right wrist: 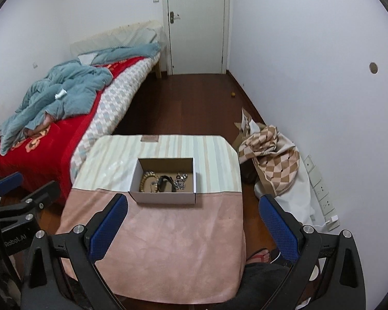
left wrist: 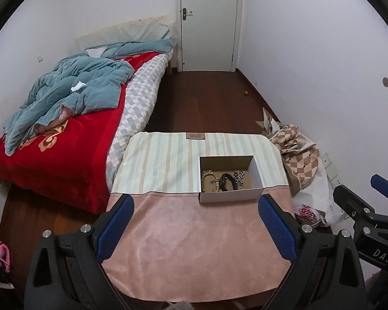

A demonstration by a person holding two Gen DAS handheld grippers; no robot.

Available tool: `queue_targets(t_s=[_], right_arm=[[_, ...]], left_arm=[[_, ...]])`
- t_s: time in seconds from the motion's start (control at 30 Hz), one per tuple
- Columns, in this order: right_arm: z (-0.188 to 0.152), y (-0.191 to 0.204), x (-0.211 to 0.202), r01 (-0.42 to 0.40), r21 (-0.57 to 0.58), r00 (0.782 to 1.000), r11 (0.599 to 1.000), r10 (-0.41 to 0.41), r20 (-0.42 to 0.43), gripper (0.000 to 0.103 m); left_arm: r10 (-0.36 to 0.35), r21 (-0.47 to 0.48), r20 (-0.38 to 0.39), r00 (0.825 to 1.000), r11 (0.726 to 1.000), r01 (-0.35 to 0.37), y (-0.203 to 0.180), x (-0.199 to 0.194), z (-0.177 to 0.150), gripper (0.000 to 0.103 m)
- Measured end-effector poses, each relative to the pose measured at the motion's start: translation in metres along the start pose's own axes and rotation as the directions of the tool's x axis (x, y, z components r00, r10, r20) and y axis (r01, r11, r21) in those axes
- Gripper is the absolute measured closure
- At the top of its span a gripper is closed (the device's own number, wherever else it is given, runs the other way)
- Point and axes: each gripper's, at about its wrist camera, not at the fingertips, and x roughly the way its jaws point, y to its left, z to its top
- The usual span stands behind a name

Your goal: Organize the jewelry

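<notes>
1. The left gripper [left wrist: 195, 211] is hovering above the near, pink end of the table [left wrist: 194, 245], its blue fingers spread wide and holding nothing.
2. The right gripper [right wrist: 192, 213] is hanging at much the same height with its fingers equally wide apart and empty; both seem to be pulled back so each camera takes in the whole box [left wrist: 230, 197] before any reach.
3. The box is sitting open where the cloth's pink half meets its striped half, at about 1 o'clock from the left gripper and 12 o'clock from the right.
4. Inside it, the jewelry is lying in a row: a wooden bead bracelet [left wrist: 210, 178] at 9 o'clock, a black band [left wrist: 227, 181] in the middle, and a tangle of silver pieces [left wrist: 239, 176] at 3 o'clock, possibly rings or chain, too small to tell.
5. Everything appears gathered in the box already, so the task is likely near its end or just about to begin.
6. The right wrist view is showing the silver pieces more plainly, plus a sandalled foot [right wrist: 258, 254] under the table edge; the left wrist view is showing the right gripper's blue fingertip at 3 o'clock.
</notes>
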Motion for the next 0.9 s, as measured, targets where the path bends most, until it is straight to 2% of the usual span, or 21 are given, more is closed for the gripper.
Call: queue_targets(t_s=[0.13,0.37,0.67,0.9], right_arm=[[0.002,0.002,-0.021,-0.01,-0.007,1.0,1.0,0.01,0.009,0.0],[0.006,0.004,-0.038,-0.011,-0.01,1.0,1.0,0.011,0.008,0.0],[0.019,-0.003,-0.022,0.009,0.004,1.0,1.0,-0.009,-0.014,0.0],[0.034,-0.002,0.011,0.023,0.005,0.999,1.0,-0.023,-0.048,0.0]], left_arm=[[-0.005,-0.008,0.016,1.0,1.0,0.005,0.001,-0.019,0.002,0.005],[-0.02,-0.009,0.005,1.0,1.0,0.02,0.0,-0.025,0.005,0.005],[-0.028,-0.013,-0.018,0.999,1.0,0.028,-0.001,-0.01,0.013,0.005],[0.002,-0.006,-0.046,0.999,1.0,-0.003,0.0,0.017,0.024,0.004]])
